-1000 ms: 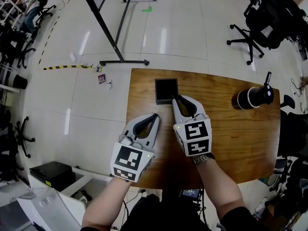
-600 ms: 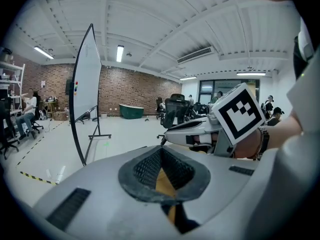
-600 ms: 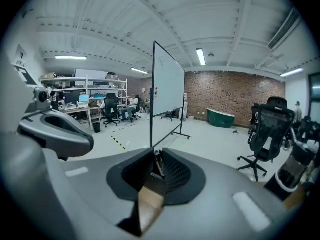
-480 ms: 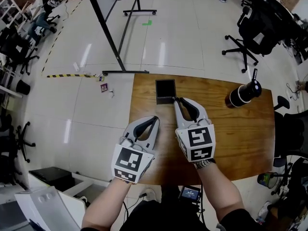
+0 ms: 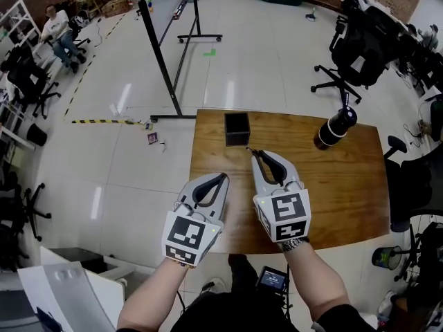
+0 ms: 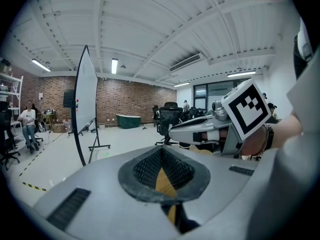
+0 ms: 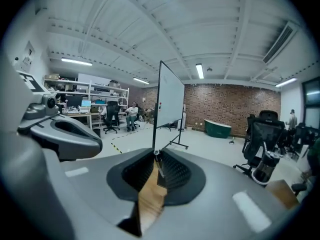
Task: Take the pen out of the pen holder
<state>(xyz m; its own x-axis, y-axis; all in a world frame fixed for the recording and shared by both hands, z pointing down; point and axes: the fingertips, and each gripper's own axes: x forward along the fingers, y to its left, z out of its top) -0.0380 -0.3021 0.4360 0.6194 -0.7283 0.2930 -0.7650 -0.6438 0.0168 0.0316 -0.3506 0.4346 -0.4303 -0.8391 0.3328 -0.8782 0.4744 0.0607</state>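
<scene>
While my right tongs (image 5: 253, 153) pinch the thin pen (image 7: 156, 158) at their tips, just outside the black pen holder (image 5: 237, 128) on the surface (image 5: 346, 185), my left tongs (image 5: 223, 176) are closed on nothing, farther from that holder.

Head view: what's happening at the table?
A person works a tool in each hand over a wooden table. The right tool pinches a thin pen at its tips, clear of the black pen holder just beyond it. The left tool is shut and empty alongside.
</scene>
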